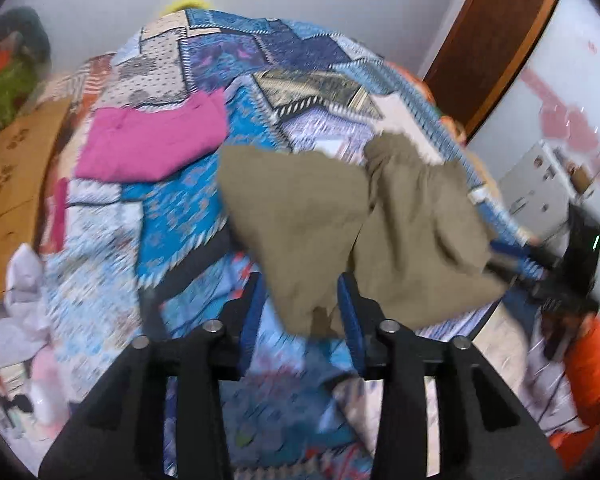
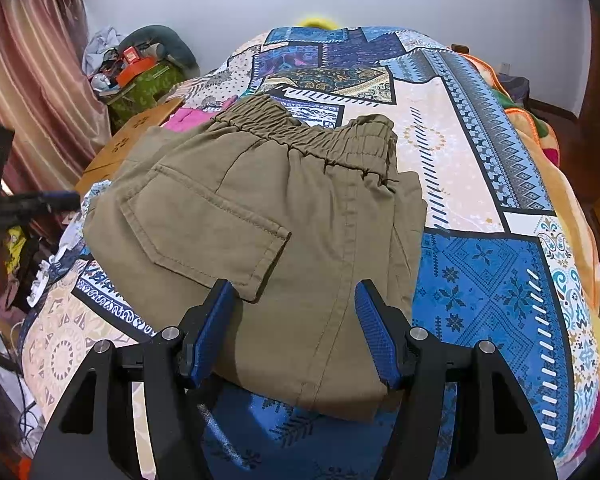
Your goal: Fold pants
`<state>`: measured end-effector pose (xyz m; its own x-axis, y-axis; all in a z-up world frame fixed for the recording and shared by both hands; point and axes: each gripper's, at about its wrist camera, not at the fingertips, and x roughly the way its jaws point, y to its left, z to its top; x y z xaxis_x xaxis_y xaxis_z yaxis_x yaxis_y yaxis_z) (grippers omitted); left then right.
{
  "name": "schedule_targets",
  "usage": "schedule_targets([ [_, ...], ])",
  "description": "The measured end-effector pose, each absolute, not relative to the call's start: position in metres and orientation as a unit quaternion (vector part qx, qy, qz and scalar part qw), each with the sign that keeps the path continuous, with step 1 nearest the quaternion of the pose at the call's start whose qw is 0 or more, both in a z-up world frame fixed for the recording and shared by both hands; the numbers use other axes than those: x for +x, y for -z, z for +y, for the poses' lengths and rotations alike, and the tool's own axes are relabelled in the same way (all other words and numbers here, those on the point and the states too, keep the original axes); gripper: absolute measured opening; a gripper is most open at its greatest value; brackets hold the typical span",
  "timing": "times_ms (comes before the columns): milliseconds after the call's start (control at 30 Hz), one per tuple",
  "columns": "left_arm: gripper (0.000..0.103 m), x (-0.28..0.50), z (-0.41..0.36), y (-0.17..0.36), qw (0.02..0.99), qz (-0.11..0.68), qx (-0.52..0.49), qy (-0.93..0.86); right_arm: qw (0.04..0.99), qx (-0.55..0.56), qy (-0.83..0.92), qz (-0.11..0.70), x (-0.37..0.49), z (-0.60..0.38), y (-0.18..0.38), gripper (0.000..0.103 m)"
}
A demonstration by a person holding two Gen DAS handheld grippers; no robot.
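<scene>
Olive-khaki pants lie folded on the patchwork bedspread, elastic waistband at the far end, back pocket facing up. My right gripper is open, its blue fingers on either side of the near folded end, just above the cloth. In the blurred left wrist view the pants lie ahead and to the right. My left gripper is open at their near corner, holding nothing. The right gripper shows at the pants' far right edge.
A folded pink garment lies on the bed beyond the pants to the left. A cardboard box stands beside the bed. Clutter and a striped curtain are on the left. An orange blanket edges the bed's right side.
</scene>
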<state>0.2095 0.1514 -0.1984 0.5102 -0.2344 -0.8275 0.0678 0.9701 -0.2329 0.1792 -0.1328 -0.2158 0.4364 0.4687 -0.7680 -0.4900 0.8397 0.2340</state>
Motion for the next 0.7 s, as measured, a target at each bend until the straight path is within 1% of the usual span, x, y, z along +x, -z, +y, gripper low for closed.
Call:
schedule_targets([
  [133,0.040,0.235,0.139,0.208,0.844,0.511,-0.105,0.124,0.848,-0.012,-0.280,0.450,0.179,-0.132,0.215,0.059],
  [267,0.041,0.226,0.122,0.231,0.836,0.535,-0.061,0.106,0.848,-0.011,-0.281,0.449,0.179,-0.133,0.215,0.059],
  [300,0.043,0.221,0.121,0.237,0.835,0.538,-0.059,0.100,0.848,-0.009,-0.282,0.449,0.179,-0.133,0.215,0.059],
  [367,0.044,0.209,0.129,0.239,0.841,0.528,-0.074,0.094,0.847,-0.009,-0.285,0.448,0.179,-0.134,0.215,0.059],
  [433,0.049,0.199,0.134,0.236,0.846,0.523,-0.072,0.075,0.847,-0.013,-0.286,0.447,0.179,-0.133,0.215,0.059],
  [500,0.049,0.193,0.138,0.235,0.850,0.521,-0.051,0.056,0.848,-0.014,-0.286,0.446,0.179,-0.133,0.214,0.059],
  [567,0.046,0.189,0.146,0.241,0.845,0.534,-0.006,-0.003,0.849,-0.014,-0.283,0.445,0.178,-0.135,0.213,0.059],
  [700,0.046,0.183,0.172,0.243,0.838,0.543,-0.054,-0.004,0.852,-0.003,-0.274,0.445,0.174,-0.143,0.210,0.059],
])
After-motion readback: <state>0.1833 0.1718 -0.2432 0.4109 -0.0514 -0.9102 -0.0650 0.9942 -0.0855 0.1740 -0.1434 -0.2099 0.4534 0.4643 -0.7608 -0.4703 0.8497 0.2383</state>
